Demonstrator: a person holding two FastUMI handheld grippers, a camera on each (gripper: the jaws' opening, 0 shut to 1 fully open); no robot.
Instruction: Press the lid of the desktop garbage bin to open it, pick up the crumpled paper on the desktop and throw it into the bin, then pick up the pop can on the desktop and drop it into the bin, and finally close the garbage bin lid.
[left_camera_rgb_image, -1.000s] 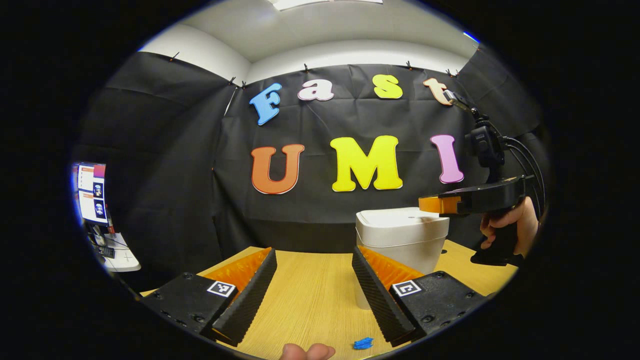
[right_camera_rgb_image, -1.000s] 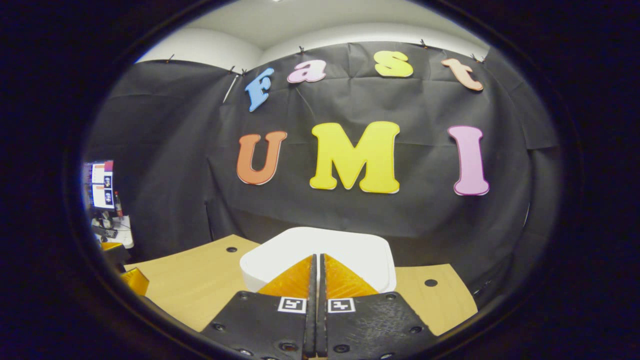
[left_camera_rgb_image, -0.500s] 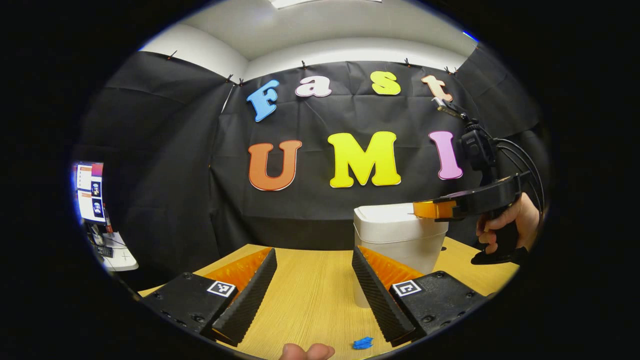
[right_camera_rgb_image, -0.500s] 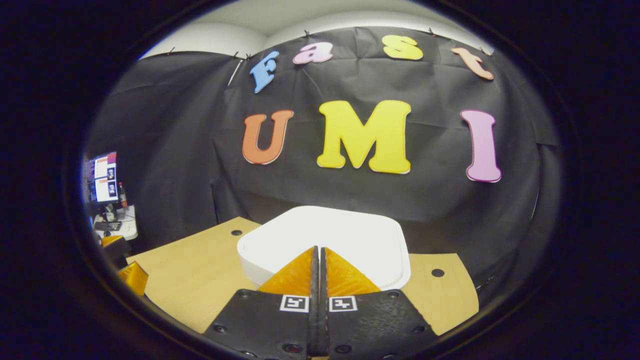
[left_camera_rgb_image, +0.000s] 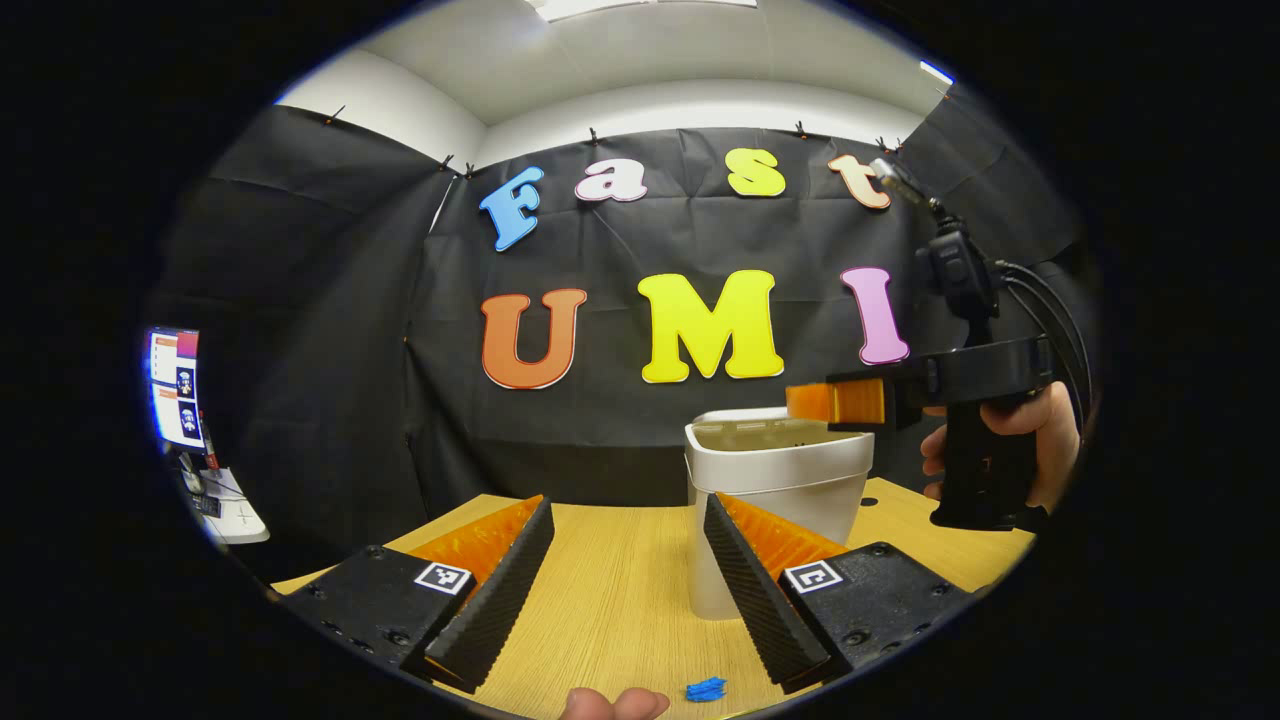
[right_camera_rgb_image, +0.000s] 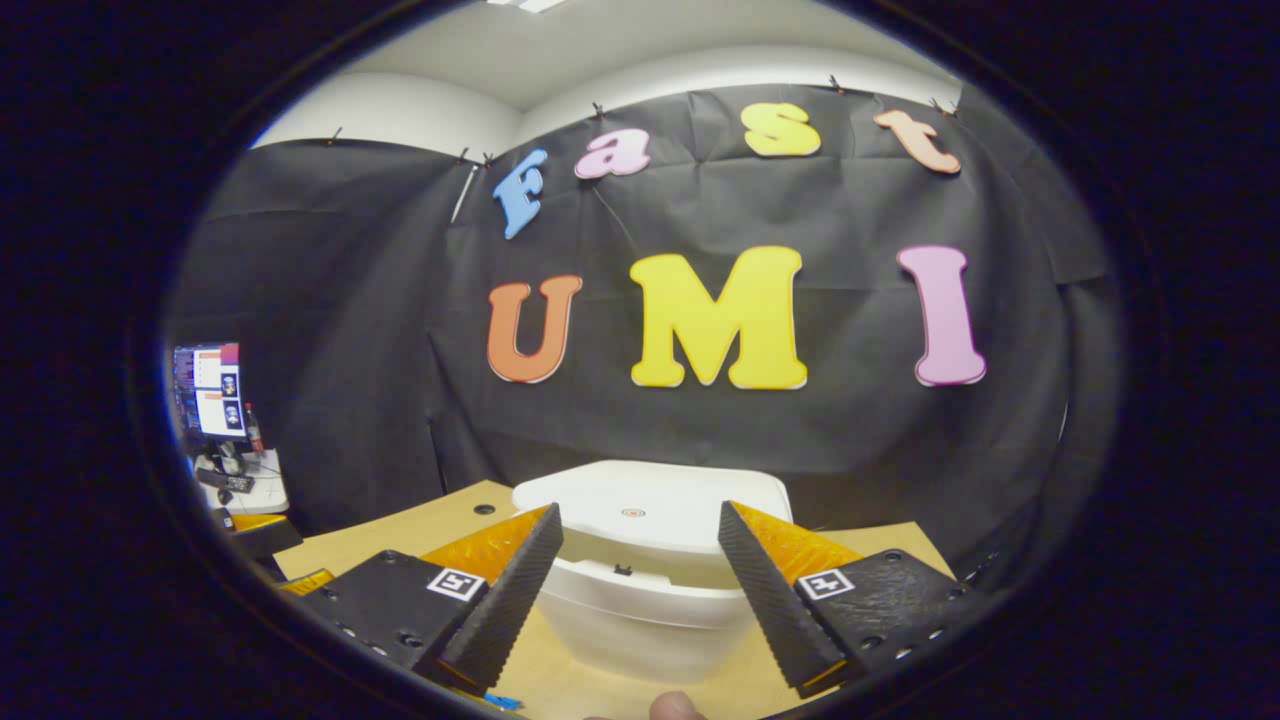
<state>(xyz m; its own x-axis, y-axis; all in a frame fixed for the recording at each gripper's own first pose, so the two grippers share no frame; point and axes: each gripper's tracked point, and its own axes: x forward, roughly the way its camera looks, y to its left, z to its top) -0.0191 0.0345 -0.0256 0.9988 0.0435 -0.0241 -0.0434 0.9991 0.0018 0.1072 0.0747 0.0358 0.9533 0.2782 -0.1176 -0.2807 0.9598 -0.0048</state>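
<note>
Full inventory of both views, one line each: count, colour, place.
white plastic desktop bin: 1, white, on the table, right of centre
bin lid: 1, white, raised
light wooden table: 1, tan, under the bin
small blue scrap: 1, blue, table's near edge
monitor: 1, lit, far left
left gripper: 1, open, over the table
right gripper: 1, open, at the bin
hand: 1, holding the right gripper's handle

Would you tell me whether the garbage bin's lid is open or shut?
Open: the lid stands raised behind the garbage bin, whose rim and hollow inside show.
</note>
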